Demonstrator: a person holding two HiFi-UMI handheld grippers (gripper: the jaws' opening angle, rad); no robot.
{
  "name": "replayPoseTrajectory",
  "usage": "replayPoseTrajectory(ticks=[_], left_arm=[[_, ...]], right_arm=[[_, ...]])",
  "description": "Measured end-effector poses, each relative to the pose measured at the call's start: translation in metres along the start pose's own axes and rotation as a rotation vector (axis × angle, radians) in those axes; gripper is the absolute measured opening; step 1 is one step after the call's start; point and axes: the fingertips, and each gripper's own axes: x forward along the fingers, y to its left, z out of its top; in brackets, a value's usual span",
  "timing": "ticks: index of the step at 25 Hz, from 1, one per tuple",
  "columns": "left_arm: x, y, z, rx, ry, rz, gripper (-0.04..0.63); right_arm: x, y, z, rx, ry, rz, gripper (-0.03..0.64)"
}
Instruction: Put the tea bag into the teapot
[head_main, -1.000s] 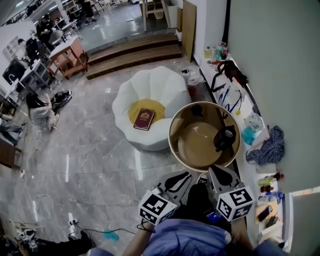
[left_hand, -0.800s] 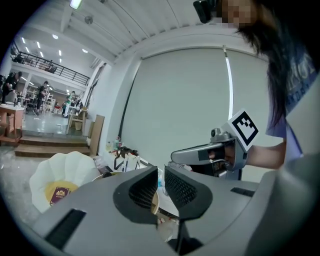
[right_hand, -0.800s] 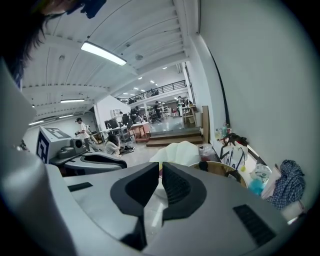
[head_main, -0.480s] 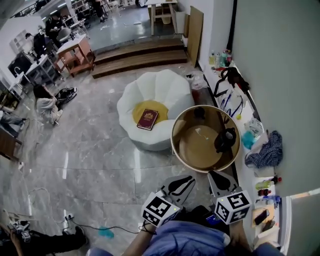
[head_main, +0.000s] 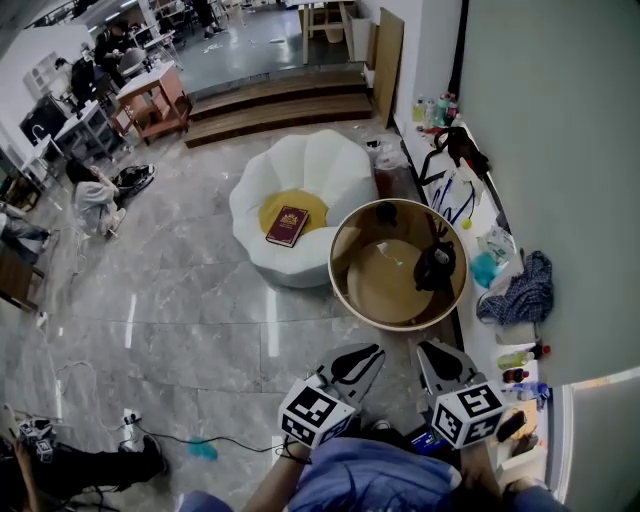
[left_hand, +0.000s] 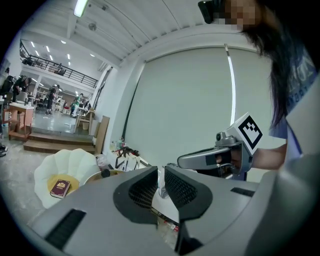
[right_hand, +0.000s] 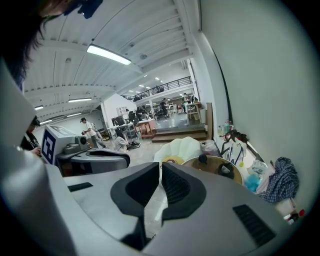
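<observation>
Left gripper: in its own view I see the fingers drawn nearly together, only a thin slit btwn the pads and nothing in it. Right gripper: the fingers have just closed the last bit and sit together, also w/ nothing held. In the head view both are low in the frame, side by side over the grey marble floor. They're well short of the light-brown round wooden tabletop with a raised rim.

The black teapot stands on that tabletop by its right edge, on the wall side. The small pale tea bag is too small for me to be sure of, but that's my read. It lies flat on the bare wood left of the teapot, apart from it, approx mid-tabletop. A small dark round thing sits by the far rim; can't tell what it is.

Just beside the tabletop on the left is a white petal-shaped seat w/ a yellow cushion and a dark-red book on top. Can't tell if seat and tabletop touch. Along the wall at right runs a white ledge w/ clutter, incl. a blue checked cloth.
</observation>
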Motion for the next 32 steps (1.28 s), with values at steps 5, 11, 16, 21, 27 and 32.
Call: replayPoseTrajectory(ticks=[5, 11, 16, 21, 27, 32], left_arm=[[0.008, -0.043, -0.007, 0.029, 0.014, -0.019, 0.038], [0.004, -0.081, -0.015, 0.05, 0.019, -0.009, 0.038], [-0.001, -0.107, -0.02, 0.071, 0.016, -0.008, 0.038], [-0.009, -0.124, -0.026, 0.085, 0.015, -0.01, 0.038], [-0.018, -0.139, -0.029, 0.102, 0.014, -0.017, 0.038], [-0.03, -0.145, -0.03, 0.11, 0.011, -0.009, 0.038]], right_arm=[[-0.032, -0.013, -0.018, 0.001, -0.012, -0.008, 0.031], [-0.065, -0.01, -0.034, -0.018, -0.034, 0.006, 0.031], [-0.087, -0.009, -0.045, -0.033, -0.048, 0.005, 0.029], [-0.106, -0.006, -0.051, -0.051, -0.066, -0.008, 0.029], [-0.123, -0.006, -0.058, -0.039, -0.083, -0.033, 0.029], [-0.134, -0.007, -0.059, -0.039, -0.101, -0.058, 0.029]])
